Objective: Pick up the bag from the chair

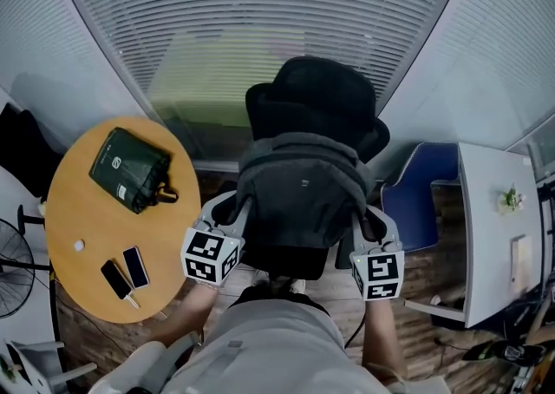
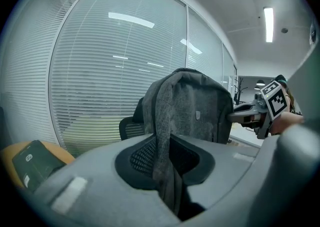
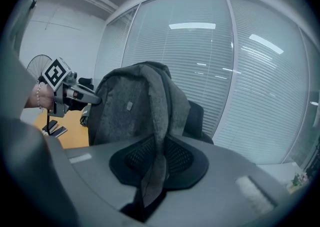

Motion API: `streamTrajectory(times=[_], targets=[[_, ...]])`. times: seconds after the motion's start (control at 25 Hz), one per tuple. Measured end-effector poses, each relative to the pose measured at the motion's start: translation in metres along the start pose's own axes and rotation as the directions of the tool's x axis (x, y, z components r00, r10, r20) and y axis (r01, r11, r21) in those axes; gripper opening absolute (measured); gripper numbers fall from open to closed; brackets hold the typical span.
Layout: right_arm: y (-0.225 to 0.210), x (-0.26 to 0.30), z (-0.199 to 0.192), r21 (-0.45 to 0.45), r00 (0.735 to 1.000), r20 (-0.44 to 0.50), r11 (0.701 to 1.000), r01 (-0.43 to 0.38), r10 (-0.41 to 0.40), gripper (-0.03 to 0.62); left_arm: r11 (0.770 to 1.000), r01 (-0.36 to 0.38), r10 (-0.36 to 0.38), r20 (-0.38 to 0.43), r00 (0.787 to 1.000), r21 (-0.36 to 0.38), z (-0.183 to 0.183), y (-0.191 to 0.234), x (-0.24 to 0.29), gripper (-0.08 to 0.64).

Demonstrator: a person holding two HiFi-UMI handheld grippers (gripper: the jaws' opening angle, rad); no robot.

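Your left tool (image 1: 234, 212) and right tool (image 1: 364, 226) each clench a strap (image 2: 162, 136) of the grey bag (image 1: 299, 201), which hangs in front of the chair (image 1: 312, 93). It looks soft and saggy, likely weighty, so the straps seem your surest hold.

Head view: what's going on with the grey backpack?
A person is holding the backpack by its two straps. The left hand-held gripper is shut on one strap, and the right hand-held gripper is shut on the other strap. The backpack hangs upright in front of the black chair. Whether it is clear of the seat can't be seen.
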State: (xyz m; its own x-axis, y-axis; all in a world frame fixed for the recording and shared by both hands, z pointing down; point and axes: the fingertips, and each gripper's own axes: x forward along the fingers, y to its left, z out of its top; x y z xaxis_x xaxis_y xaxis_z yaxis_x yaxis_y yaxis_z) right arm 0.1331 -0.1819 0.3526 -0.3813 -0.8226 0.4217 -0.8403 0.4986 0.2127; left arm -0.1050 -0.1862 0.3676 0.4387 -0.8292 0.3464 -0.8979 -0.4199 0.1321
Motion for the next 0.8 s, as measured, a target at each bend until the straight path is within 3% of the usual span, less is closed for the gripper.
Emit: streamTrajectory(times=[0.8], targets=[[0.001, -0.05, 0.051, -0.009, 0.997, 0.074, 1.0, 0.023, -0.022, 0.052, 1.0, 0.025, -0.027, 0.097, 0.995, 0.014, 0.056, -0.02, -0.044, 0.058]])
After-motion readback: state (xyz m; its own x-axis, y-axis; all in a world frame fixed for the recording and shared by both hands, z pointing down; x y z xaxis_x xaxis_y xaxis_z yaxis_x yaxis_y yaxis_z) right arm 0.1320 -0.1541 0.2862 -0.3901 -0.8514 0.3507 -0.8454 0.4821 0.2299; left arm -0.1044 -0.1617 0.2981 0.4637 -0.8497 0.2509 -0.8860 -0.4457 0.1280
